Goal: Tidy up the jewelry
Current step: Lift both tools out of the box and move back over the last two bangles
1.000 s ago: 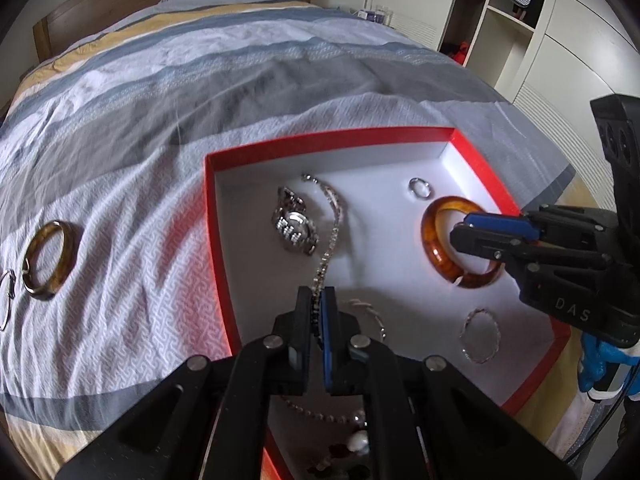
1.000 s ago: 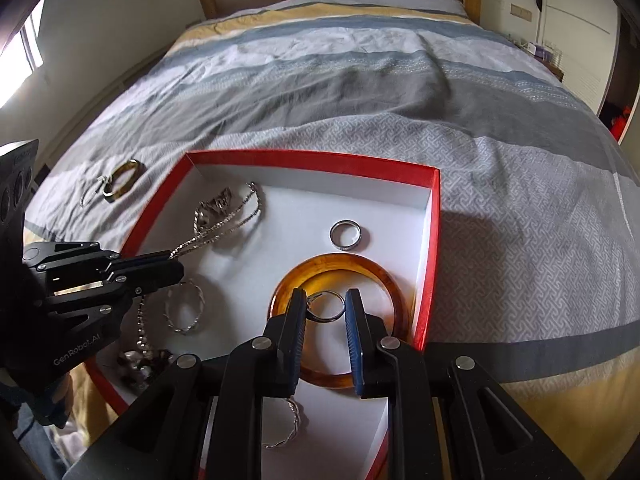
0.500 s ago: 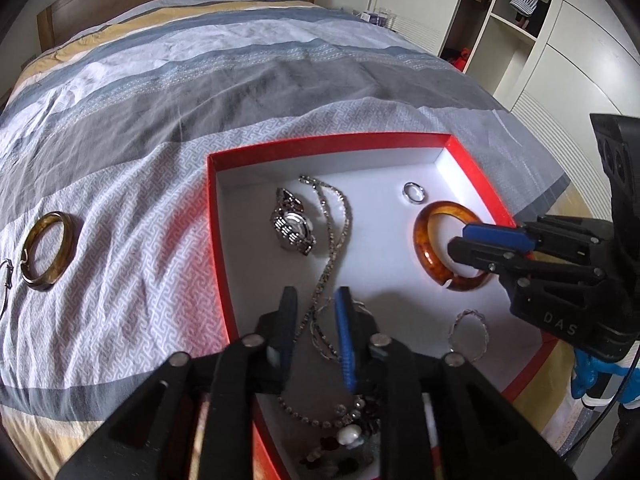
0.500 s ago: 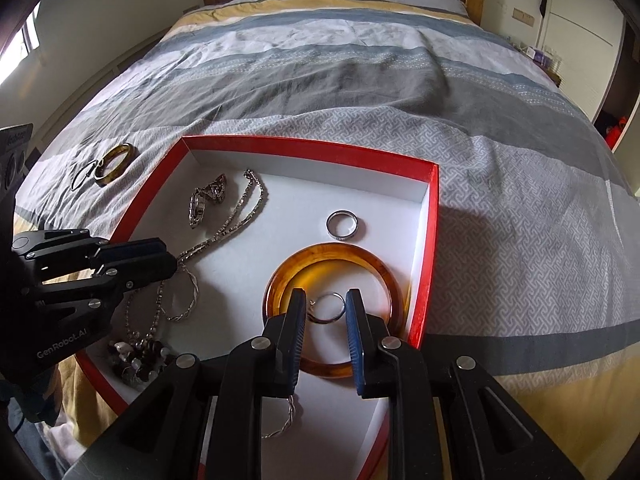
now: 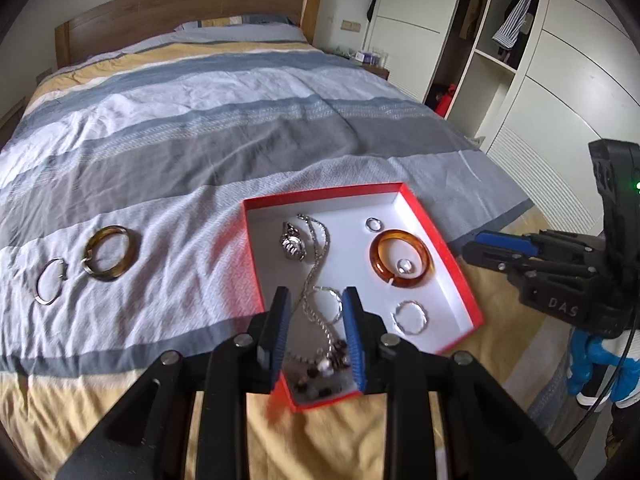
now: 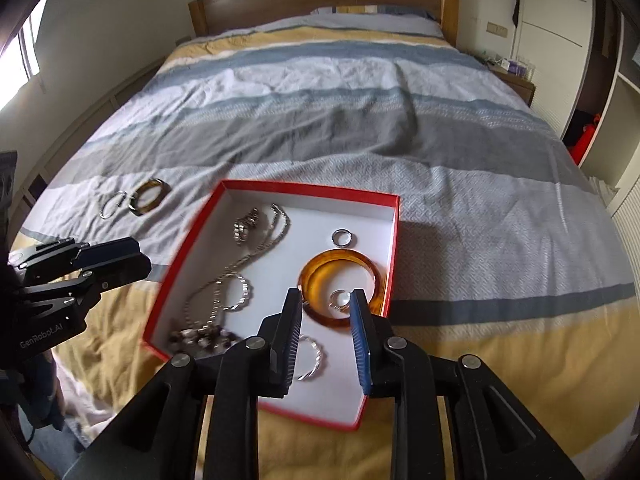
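Both empty and opening: left gripper (image 5: 314,334) and right gripper (image 6: 326,334), above red box (image 5: 434,230); below the fingers, chain, beads, amber bangle (image 6: 340,290) and rings already boxed; beyond, left of left fingers, brown bangle (image 5: 109,253) and silver hoop (image 5: 50,281) left on bedspread (image 5: 200,120)

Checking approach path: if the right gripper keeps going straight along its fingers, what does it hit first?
Probably the small ring lying inside the amber bangle in the red box. The right gripper is opening with nothing between its jaws. Depth is unclear; it might meet the bangle's near rim instead.
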The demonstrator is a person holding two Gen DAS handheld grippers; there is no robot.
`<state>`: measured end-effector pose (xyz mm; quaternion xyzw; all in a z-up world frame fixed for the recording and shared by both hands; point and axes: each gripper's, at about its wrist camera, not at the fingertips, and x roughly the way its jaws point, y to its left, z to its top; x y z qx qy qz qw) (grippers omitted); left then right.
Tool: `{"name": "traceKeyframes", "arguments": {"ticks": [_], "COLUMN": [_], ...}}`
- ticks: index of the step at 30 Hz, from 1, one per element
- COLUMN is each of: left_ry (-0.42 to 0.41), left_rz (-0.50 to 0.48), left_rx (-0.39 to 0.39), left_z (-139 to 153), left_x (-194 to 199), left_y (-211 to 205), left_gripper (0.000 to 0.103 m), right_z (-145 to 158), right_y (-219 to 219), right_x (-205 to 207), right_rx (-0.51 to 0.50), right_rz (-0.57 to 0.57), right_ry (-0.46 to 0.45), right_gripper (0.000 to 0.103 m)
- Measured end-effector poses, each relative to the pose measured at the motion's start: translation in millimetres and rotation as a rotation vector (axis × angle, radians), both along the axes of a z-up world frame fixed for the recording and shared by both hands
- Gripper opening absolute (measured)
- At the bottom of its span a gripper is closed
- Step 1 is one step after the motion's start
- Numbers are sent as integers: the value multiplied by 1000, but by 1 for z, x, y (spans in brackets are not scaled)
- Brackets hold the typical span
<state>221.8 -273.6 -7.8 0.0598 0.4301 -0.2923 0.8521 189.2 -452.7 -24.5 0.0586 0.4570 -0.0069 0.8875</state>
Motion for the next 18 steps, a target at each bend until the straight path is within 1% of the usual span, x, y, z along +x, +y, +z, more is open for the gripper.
{"name": "traceKeyframes", "arguments": {"ticks": [6, 9, 13, 18], "left_ry": [-11, -22, -31, -70], "left_rz": [28, 55, 91, 145], "left_rx": [-30, -32, -47, -59], "left_z": [25, 34, 47, 63], "left_x": [-46, -68, -93, -125], "left_y": [40, 63, 95, 143], "left_gripper": [26, 27, 31, 31], "right_z": [31, 42, 54, 72], "right_y": [30, 50, 79, 110], "right_x": [-48, -73, -99, -127], "right_rx": [24, 41, 44, 62], "right_rz": [-4, -2, 9, 18], "right_ry": [-50, -70, -92, -136], "right_gripper": [34, 35, 36, 37]}}
